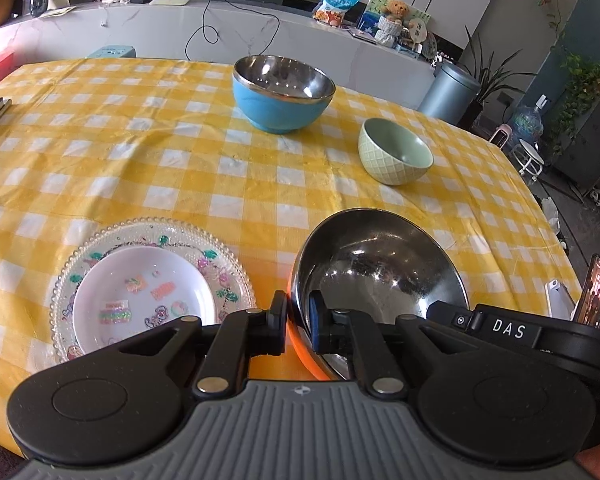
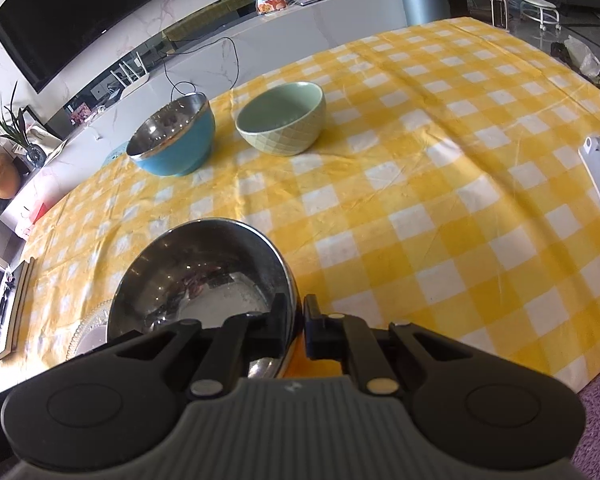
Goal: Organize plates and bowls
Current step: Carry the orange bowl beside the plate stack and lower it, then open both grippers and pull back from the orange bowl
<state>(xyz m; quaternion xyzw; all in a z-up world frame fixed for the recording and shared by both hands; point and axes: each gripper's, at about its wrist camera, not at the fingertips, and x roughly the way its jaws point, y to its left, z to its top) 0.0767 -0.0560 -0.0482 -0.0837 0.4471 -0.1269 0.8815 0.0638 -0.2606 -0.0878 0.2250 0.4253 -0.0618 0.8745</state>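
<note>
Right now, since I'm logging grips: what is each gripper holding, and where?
Both hold the orange steel-lined bowl by its rim: left gripper on its left side, right gripper on its right side.

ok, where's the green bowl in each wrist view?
Left wrist: green bowl sits right of centre, upper half, down-right of the blue bowl.
Right wrist: green bowl sits centre-left, upper half, right of the blue bowl.
Shared landmark: the blue bowl, steel inside, beside it on the yellow check cloth.
</note>
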